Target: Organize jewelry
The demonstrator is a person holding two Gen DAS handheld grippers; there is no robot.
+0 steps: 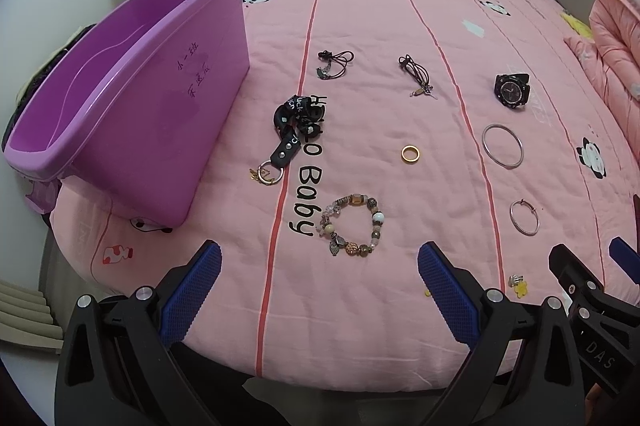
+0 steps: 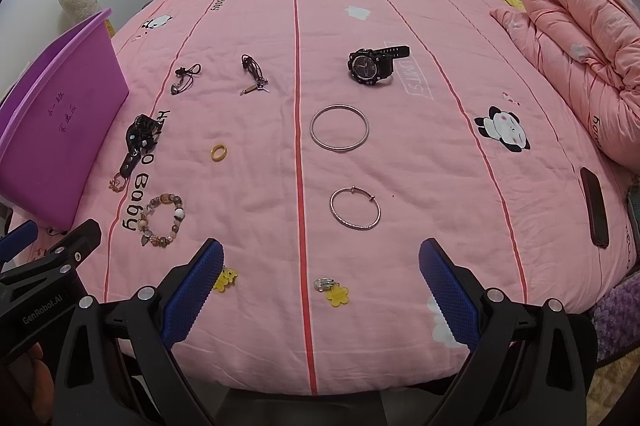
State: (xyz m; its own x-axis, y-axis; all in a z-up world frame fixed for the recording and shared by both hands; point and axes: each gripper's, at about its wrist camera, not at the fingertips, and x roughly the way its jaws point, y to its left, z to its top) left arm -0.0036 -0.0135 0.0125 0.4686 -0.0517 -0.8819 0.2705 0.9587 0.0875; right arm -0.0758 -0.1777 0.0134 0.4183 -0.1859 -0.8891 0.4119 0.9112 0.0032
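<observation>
A pink quilted bed (image 2: 400, 166) printed "Hello Baby" carried the jewelry: a black watch (image 2: 370, 64), silver bangle (image 2: 339, 130), gold ring (image 2: 219, 151) and beaded bracelet (image 1: 352, 224). A purple bin (image 1: 132, 98) bore handwriting. Left tongs (image 1: 320, 290) and right tongs (image 2: 320, 290) hovered spread, holding nothing; "GenRobot.AI" marked one.

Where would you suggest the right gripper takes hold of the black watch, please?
On the strap, from above. The black watch rests with its bulky round case facing up and a strap end sticking out toward the right, likely narrow enough for the open right gripper to pinch across its width.
</observation>
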